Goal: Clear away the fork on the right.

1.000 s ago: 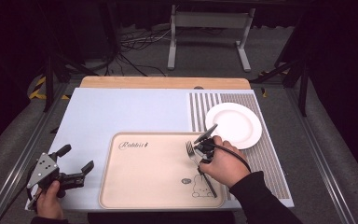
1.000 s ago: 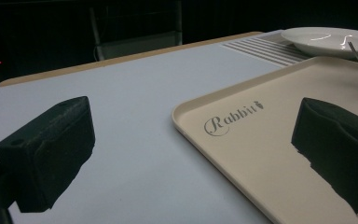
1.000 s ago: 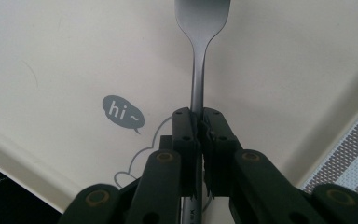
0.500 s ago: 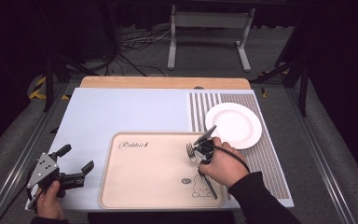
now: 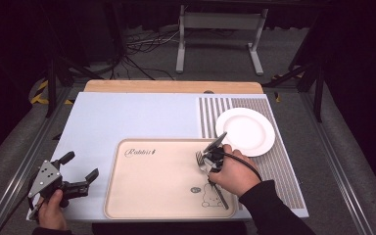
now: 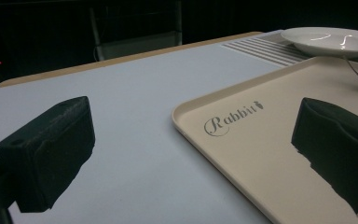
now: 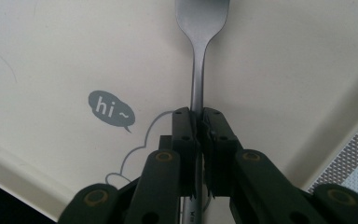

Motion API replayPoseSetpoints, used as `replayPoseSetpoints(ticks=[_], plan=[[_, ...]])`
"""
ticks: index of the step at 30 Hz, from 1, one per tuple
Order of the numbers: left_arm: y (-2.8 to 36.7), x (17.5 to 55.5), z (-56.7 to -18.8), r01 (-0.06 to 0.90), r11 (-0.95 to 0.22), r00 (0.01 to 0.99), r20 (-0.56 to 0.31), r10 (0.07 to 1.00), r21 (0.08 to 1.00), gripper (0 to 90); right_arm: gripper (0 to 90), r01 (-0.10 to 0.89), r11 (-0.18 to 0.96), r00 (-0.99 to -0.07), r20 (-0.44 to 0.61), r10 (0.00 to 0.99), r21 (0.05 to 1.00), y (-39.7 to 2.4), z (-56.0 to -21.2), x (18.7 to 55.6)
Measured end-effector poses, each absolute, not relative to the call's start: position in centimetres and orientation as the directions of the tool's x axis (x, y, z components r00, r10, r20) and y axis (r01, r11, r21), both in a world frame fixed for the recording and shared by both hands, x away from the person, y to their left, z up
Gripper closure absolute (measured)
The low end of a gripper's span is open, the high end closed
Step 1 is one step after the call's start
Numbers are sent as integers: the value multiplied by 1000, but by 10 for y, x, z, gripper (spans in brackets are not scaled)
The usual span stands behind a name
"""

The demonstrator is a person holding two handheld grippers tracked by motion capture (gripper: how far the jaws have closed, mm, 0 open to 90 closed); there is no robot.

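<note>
Cream tray (image 5: 142, 196) with a grey "hi~" bubble and rabbit doodle, silver fork (image 7: 200, 28), white plate (image 5: 247, 131), grey-striped mat (image 5: 281, 171), black tongs (image 7: 198, 123).

High camera looks forward and down over the whole table. Left gripper view skims low across the tray (image 6: 270, 154) toward the plate (image 6: 331, 39). Right gripper view sits tight above that tray (image 7: 51, 56), fork (image 7: 200, 60) up close.
</note>
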State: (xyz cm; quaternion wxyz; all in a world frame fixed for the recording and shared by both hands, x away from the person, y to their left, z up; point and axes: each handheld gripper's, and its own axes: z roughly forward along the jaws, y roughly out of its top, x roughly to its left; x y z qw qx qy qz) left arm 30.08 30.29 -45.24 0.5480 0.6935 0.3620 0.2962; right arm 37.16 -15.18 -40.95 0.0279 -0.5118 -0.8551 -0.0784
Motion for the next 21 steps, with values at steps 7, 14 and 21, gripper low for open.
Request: replayPoseSetpoints(ticks=[7,14,21], plan=[[303,301,-452,178,-138,563,14,826,974,1,841,883,460,-469,129,874,95,-153,-412,373],[303,301,-452,181,-143,566,16,824,973,1,805,879,463,-475,133,870,113,-154,-411,373],[303,301,-452,182,-142,565,15,825,973,1,588,842,502,-530,128,838,198,-155,-406,374]])
